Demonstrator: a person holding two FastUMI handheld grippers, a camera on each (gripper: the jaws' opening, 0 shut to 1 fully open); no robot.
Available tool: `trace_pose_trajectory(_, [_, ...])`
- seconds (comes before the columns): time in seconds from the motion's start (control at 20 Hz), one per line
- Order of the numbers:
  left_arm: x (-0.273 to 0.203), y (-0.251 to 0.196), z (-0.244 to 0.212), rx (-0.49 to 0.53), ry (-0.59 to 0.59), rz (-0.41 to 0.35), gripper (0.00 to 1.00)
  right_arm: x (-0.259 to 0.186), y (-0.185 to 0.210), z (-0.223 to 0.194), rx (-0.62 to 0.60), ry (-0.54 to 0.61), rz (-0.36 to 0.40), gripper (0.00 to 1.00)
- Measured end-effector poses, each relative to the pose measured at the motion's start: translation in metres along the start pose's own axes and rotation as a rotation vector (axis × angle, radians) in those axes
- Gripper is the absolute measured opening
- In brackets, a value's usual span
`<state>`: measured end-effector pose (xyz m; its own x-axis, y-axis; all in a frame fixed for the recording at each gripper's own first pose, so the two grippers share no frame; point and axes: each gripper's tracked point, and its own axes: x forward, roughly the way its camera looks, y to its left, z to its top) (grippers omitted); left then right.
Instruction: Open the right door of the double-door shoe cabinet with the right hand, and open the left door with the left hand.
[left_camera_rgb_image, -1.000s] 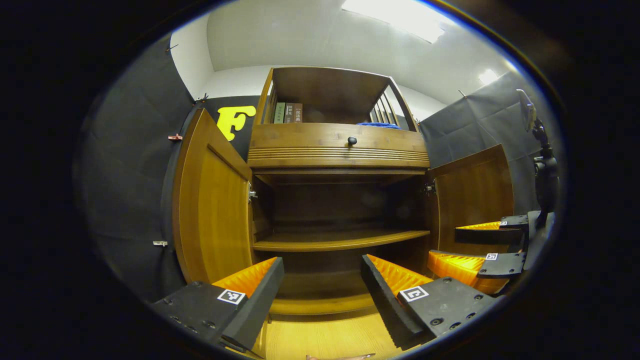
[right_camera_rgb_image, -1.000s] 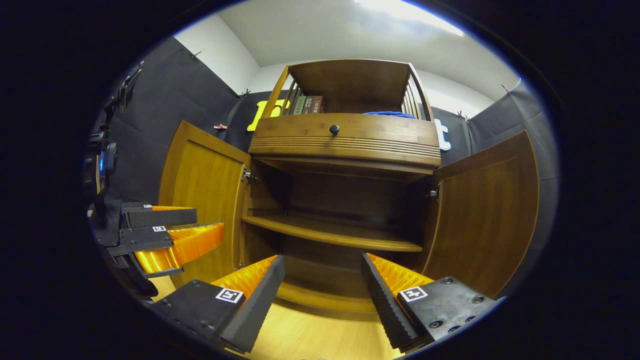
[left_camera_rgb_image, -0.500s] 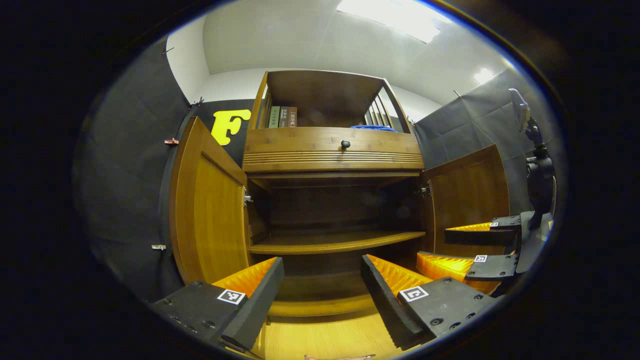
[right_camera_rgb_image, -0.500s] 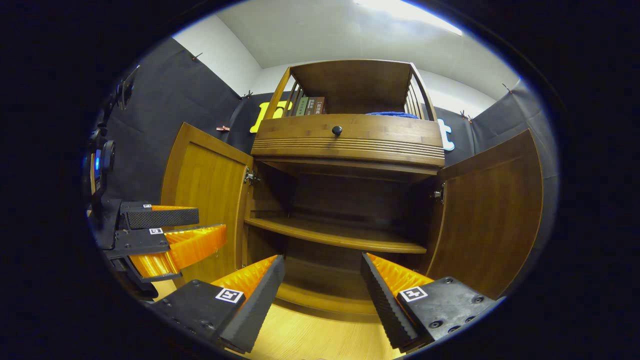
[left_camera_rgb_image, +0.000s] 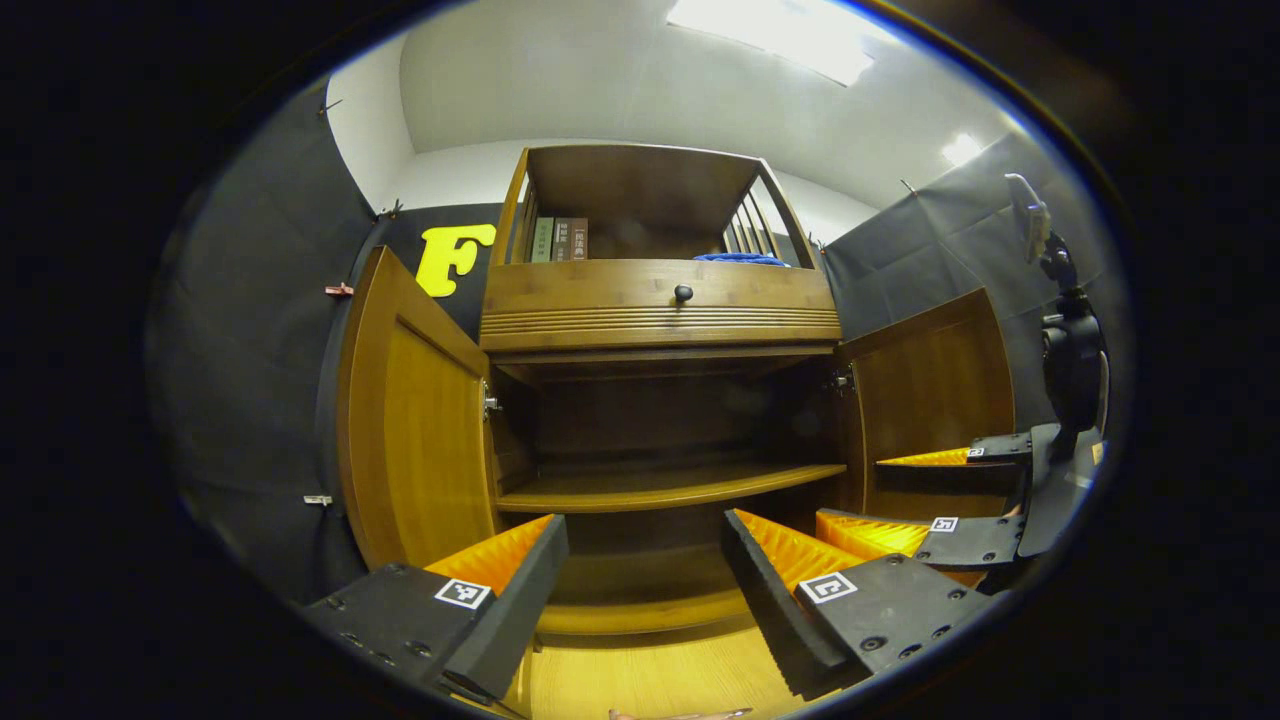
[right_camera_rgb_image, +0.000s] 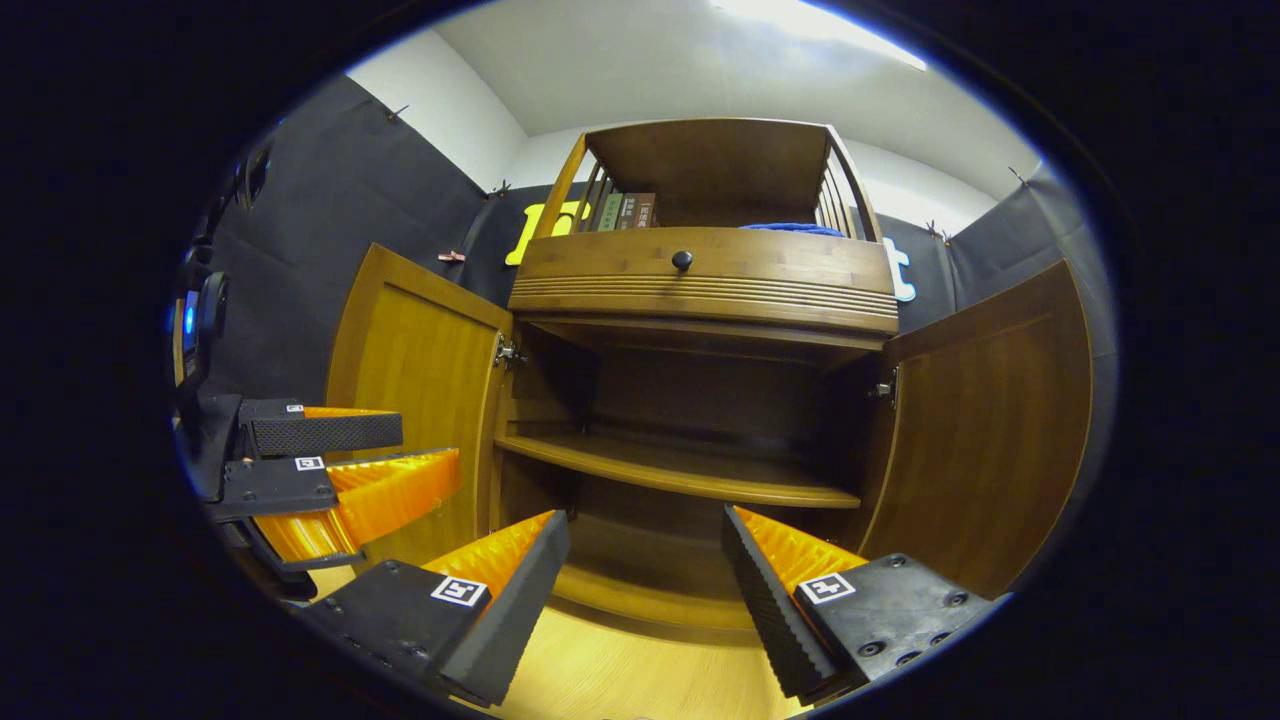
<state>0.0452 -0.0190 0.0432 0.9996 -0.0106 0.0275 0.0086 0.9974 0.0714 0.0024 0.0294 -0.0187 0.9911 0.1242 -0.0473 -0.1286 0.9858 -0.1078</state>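
Black cloth walls back a wooden shoe cabinet (left_camera_rgb_image: 660, 310) standing on pale wood floor. Its left door (left_camera_rgb_image: 415, 430) and right door (right_camera_rgb_image: 985, 430) both stand swung wide, away from the dim shelf (right_camera_rgb_image: 680, 472). The left gripper (left_camera_rgb_image: 640, 585) and right gripper (right_camera_rgb_image: 640, 585) hang before the cabinet, jaws apart, holding nothing. The books' (left_camera_rgb_image: 560, 239) spines are unreadable.

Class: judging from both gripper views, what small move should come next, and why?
Probably just draw both grippers back and stop. The left door and right door both stand wide open, and the left gripper and right gripper are open, holding nothing.
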Motion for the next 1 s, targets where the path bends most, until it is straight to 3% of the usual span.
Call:
trace_pose_trajectory(0.1, [0.0, 0.0, 0.0, -0.005, 0.0, 0.001, 0.96, 0.0, 0.0, -0.002, 0.001, 0.005, 0.0, 0.97])
trace_pose_trajectory(0.3, [-0.001, 0.001, 0.002, -0.007, 0.001, 0.008, 0.99, 0.0, -0.001, -0.002, 0.006, 0.007, 0.0, 0.95])
trace_pose_trajectory(0.5, [-0.001, 0.002, 0.002, -0.013, 0.0, 0.014, 0.96, -0.002, -0.002, -0.001, 0.005, 0.003, -0.002, 0.97])
trace_pose_trajectory(0.75, [-0.001, 0.007, 0.003, -0.028, -0.009, 0.029, 0.99, 0.0, -0.003, -0.003, 0.002, 0.006, -0.006, 0.99])
trace_pose_trajectory(0.9, [0.0, 0.012, 0.005, -0.024, -0.012, 0.036, 0.96, 0.0, -0.002, -0.003, 0.004, 0.007, -0.006, 0.96])
trace_pose_trajectory(1.0, [-0.001, 0.013, 0.005, -0.021, -0.018, 0.042, 0.99, -0.001, -0.003, -0.001, 0.003, 0.002, -0.009, 0.96])
